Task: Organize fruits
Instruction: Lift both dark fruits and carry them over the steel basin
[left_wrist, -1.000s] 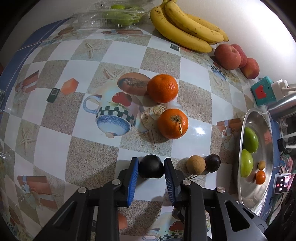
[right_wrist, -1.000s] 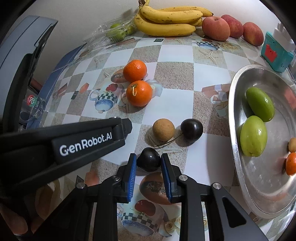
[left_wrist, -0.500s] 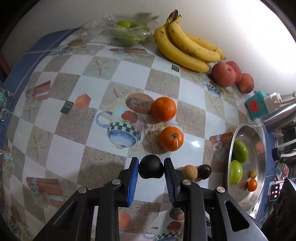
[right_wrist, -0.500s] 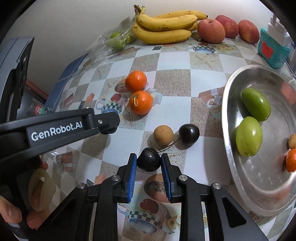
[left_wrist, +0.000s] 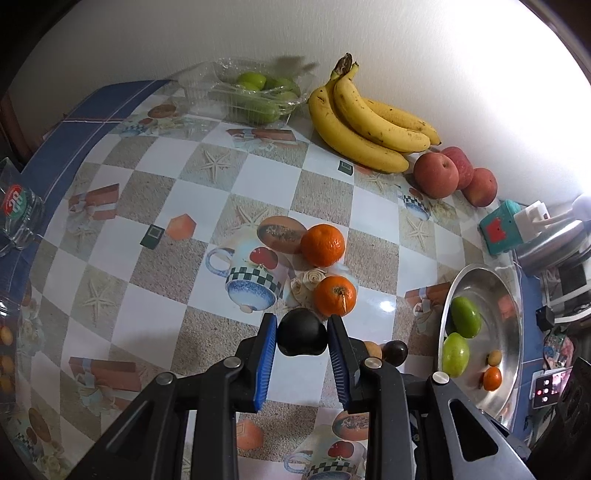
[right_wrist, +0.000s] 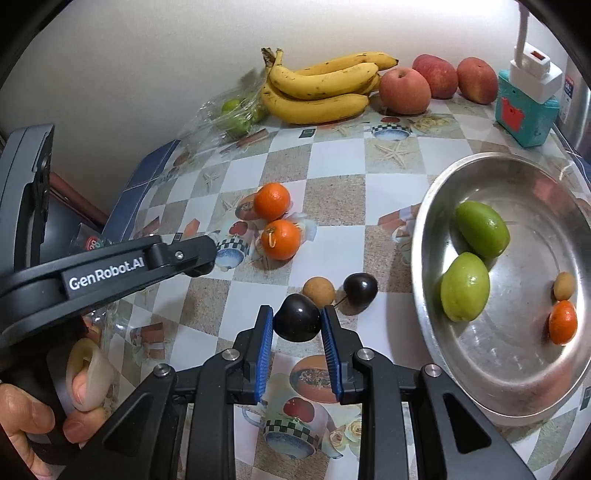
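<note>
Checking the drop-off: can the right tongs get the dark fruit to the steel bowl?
Probably yes: the right tongs hold the dark fruit, and the steel bowl lies open just to their right, nothing between.

The table (left_wrist: 258, 177), under a checkered printed cloth, carries a banana bunch (left_wrist: 369, 122), 3 apples (left_wrist: 436, 175), 2 oranges (left_wrist: 323, 245), a metal bowl (right_wrist: 480, 384), a tan fruit (right_wrist: 318, 291) beside a dark one (right_wrist: 360, 288), and bagged green fruit (left_wrist: 255, 94).

Both the left gripper (left_wrist: 302, 338) and right gripper (right_wrist: 297, 325) are clamped closed.
</note>
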